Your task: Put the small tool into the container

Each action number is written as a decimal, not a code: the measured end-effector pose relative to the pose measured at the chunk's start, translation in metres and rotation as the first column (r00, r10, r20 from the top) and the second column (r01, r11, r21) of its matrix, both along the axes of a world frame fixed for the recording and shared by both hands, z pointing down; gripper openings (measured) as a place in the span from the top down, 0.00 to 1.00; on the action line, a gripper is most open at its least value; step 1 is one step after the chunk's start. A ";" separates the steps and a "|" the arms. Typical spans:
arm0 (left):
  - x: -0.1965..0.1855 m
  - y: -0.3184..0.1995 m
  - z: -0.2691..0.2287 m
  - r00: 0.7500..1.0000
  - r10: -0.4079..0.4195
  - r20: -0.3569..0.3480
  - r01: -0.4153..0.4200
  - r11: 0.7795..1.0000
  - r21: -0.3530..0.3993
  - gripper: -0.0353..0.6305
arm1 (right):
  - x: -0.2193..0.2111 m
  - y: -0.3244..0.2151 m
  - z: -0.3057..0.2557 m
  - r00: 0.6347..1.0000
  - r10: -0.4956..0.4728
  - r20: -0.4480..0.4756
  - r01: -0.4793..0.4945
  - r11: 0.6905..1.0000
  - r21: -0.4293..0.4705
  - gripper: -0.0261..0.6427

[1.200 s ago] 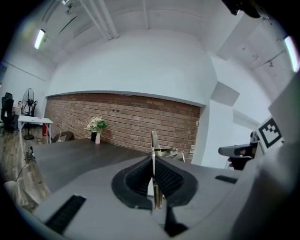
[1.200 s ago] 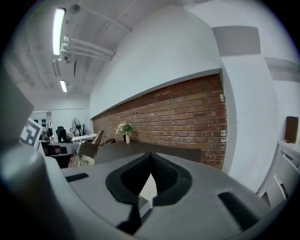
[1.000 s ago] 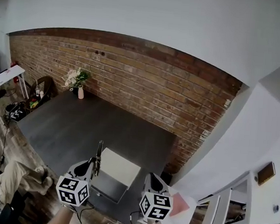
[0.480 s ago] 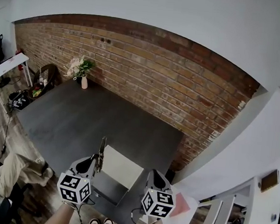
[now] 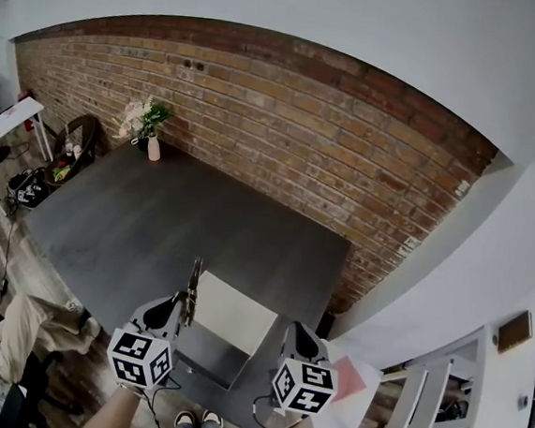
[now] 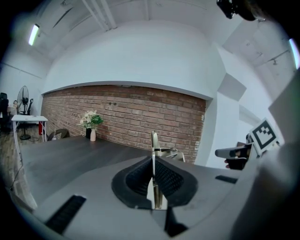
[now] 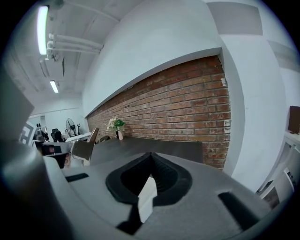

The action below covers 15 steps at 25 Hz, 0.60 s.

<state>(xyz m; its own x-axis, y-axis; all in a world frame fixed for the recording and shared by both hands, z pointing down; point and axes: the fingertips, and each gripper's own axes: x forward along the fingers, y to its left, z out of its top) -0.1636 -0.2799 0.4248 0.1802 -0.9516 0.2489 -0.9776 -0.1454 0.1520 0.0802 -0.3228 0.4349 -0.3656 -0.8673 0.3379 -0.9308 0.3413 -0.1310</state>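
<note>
In the head view, the left tool [image 5: 181, 305] holds a thin metal piece [image 5: 192, 284] upright over the near edge of the table [image 5: 153, 226]. It is just left of the open white container [image 5: 236, 311], which stands by the table's near right corner. The right tool [image 5: 292, 329] hovers at the container's right side.

In the left gripper view, the jaws are clamped narrow on the metal piece [image 6: 153, 140], which sticks up past their tips.

In the right gripper view, the right tool [image 7: 150, 157] has its jaws pressed together with nothing between them. The container [image 7: 80, 151] shows off to the left.
</note>
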 end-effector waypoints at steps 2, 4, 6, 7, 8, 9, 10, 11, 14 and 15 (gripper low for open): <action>0.000 0.005 0.005 0.999 0.030 0.021 -0.030 0.999 -0.012 0.94 | -0.002 0.003 0.004 1.000 0.005 -0.002 -0.005 1.000 -0.009 0.96; -0.001 0.010 0.010 0.997 0.064 0.046 -0.062 0.998 -0.028 0.94 | -0.003 0.007 0.008 1.000 0.006 -0.010 -0.007 1.000 -0.017 0.96; -0.004 0.014 0.014 0.995 0.081 0.060 -0.079 0.996 -0.041 0.94 | -0.002 0.011 0.012 1.000 0.017 -0.015 -0.018 1.000 -0.026 0.96; -0.006 0.016 0.016 0.995 0.082 0.060 -0.079 0.996 -0.048 0.94 | 0.000 0.013 0.014 1.000 0.026 -0.015 -0.026 0.999 -0.032 0.96; -0.009 0.017 0.018 0.995 0.080 0.058 -0.077 0.996 -0.054 0.94 | 0.001 0.015 0.017 0.999 0.035 -0.013 -0.036 0.999 -0.038 0.96; -0.010 0.018 0.020 0.995 0.080 0.057 -0.077 0.995 -0.059 0.94 | 0.003 0.016 0.019 0.999 0.044 -0.012 -0.044 0.998 -0.043 0.96; -0.011 0.018 0.021 0.995 0.084 0.058 -0.081 0.995 -0.062 0.94 | 0.004 0.017 0.022 0.999 0.051 -0.011 -0.052 0.998 -0.048 0.96; -0.011 0.019 0.022 0.994 0.094 0.062 -0.090 0.994 -0.063 0.94 | 0.006 0.017 0.024 0.998 0.058 -0.013 -0.058 0.997 -0.052 0.96; -0.008 0.021 0.026 0.985 0.148 0.092 -0.141 0.987 -0.071 0.94 | 0.010 0.020 0.033 0.997 0.077 -0.021 -0.078 0.995 -0.068 0.96; -0.007 0.022 0.029 0.981 0.167 0.102 -0.159 0.984 -0.079 0.94 | 0.011 0.022 0.036 0.996 0.082 -0.024 -0.084 0.993 -0.077 0.96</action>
<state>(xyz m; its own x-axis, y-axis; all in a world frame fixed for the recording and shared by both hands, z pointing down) -0.1710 -0.2575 0.4538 0.2997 -0.8913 0.3403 -0.9530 -0.2967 0.0621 0.0913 -0.3011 0.4713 -0.2853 -0.8652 0.4124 -0.9583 0.2521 -0.1343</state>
